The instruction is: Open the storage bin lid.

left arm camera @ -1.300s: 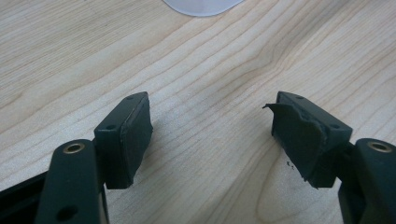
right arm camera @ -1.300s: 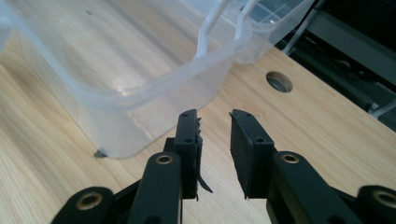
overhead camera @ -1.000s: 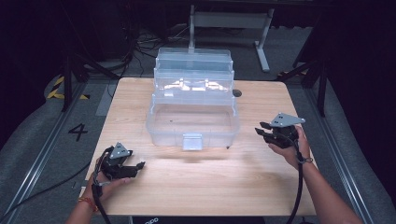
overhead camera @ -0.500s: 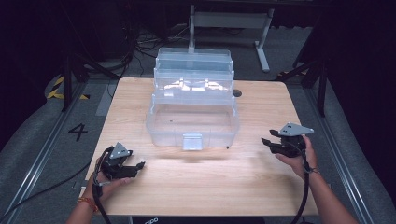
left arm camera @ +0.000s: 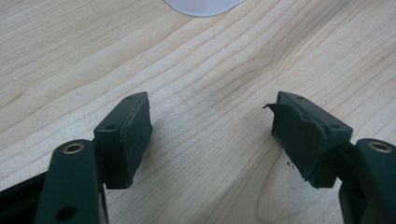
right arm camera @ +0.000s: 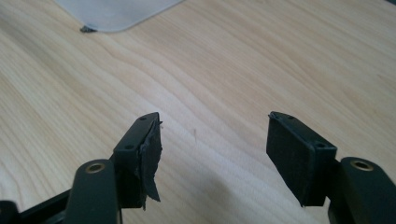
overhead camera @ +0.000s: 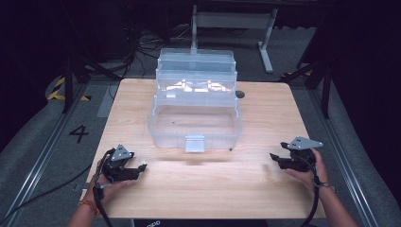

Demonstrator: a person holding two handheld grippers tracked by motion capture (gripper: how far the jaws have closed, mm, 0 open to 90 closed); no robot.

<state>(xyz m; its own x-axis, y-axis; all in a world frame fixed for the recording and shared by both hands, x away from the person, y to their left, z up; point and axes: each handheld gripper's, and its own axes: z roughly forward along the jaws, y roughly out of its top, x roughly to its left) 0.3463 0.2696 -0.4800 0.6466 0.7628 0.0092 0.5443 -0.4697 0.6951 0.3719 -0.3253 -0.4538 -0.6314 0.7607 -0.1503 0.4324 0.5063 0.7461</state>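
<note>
Left gripper (overhead camera: 141,167): jaws apart, empty, low over table (overhead camera: 198,189).
Right gripper (overhead camera: 273,156): jaws just opening, nothing between them.
Clear plastic box (overhead camera: 195,124): mid-table, lid raised, between grippers, untouched.

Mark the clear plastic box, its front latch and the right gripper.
clear plastic box (overhead camera: 163,124), high view, on its left front wall.
front latch (overhead camera: 195,143), high view, middle of the latch tab.
right gripper (overhead camera: 275,160), high view, between its open jaw tips.
</note>
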